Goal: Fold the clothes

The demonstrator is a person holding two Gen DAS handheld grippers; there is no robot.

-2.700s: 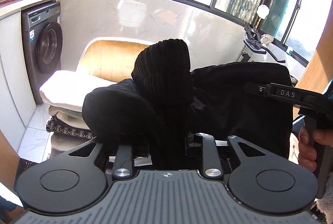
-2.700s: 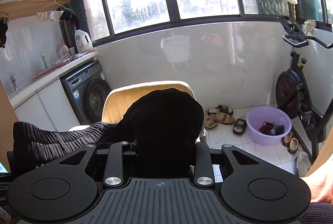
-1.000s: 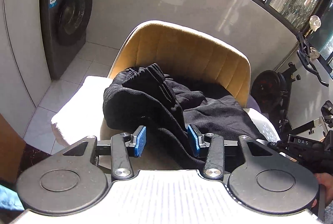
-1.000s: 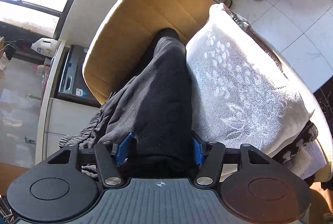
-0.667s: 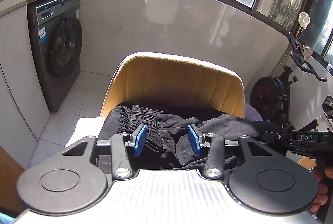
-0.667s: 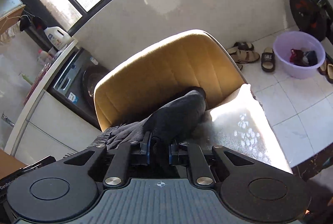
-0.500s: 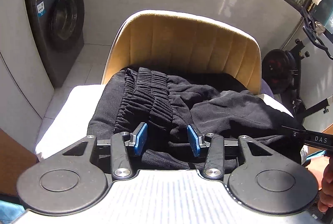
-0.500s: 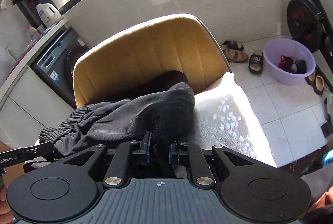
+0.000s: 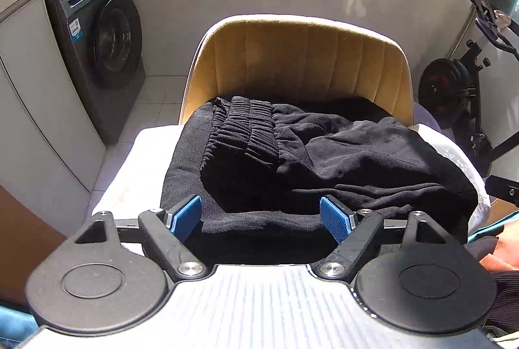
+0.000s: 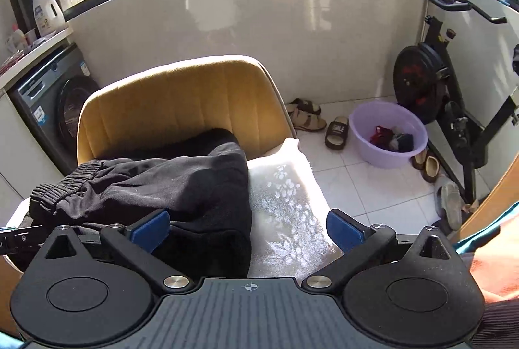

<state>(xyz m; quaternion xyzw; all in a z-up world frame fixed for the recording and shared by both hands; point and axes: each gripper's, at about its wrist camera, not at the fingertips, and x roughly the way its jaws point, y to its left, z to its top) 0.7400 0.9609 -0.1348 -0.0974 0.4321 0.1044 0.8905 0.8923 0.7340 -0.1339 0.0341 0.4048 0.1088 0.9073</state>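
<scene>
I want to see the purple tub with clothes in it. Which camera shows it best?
The right wrist view. The purple tub sits whole on the floor there, beside the exercise bike. In the left wrist view only a pale sliver peeks out behind the chair.

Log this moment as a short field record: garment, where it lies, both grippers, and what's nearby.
garment: black trousers, folded into a bundle, ribbed waistband on top
support: white cushion on the mustard chair
left gripper: open, holding nothing
right gripper: open, holding nothing
nearby: washing machine, purple basin with clothes in it, exercise bike, sandals
</scene>
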